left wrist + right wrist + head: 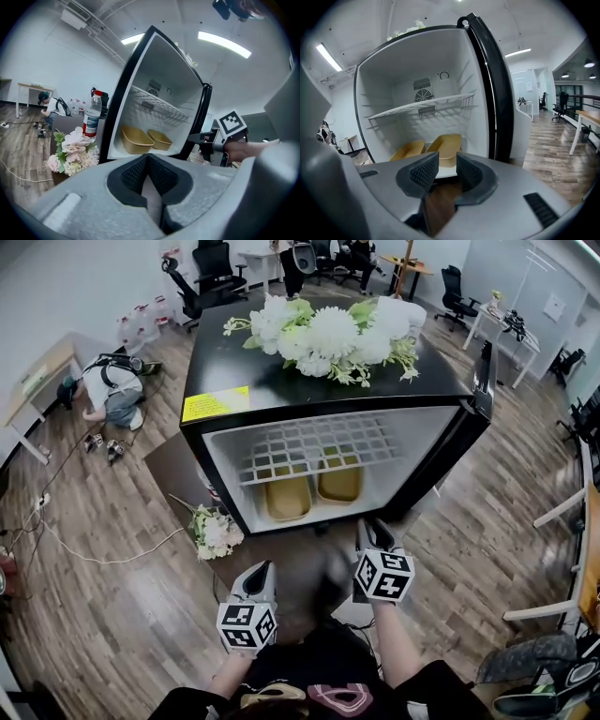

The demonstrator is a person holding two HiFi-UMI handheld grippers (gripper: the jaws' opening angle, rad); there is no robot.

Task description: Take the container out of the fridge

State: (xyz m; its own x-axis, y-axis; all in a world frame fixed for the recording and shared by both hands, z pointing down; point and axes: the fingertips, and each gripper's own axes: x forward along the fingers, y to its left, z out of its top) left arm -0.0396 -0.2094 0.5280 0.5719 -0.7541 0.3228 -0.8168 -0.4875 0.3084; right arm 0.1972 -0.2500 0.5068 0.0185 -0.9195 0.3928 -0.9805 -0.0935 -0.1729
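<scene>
A small black fridge (319, 395) with a white inside stands on a dark low surface (173, 470), its black-edged door (483, 381) swung wide open to the right. On the fridge floor, beneath a white wire shelf (309, 451), two tan, open-topped rectangular containers sit side by side and close together: the left container (286, 496) and the right container (339, 484), both still fully inside the compartment. The wire shelf above them carries nothing. A bunch of white artificial flowers (328, 334) with green leaves lies on the fridge's top, and a yellow label (216, 403) is stuck near its front left corner. A smaller bunch of pale pink and white flowers (214, 531) lies on the surface just left of the fridge, with a clear plastic bottle (92, 115) with a red cap standing behind it. Both grippers are held in front of the open compartment, short of the containers and touching neither. The left gripper (261, 570) has its jaws pressed together with nothing between them. The right gripper (375, 526), nearer the fridge opening, has its jaws moderately apart and empty; in its own view the right container shows beyond the gap. At far left a person (111, 395) crouches on the wood-pattern floor (112, 615).
</scene>
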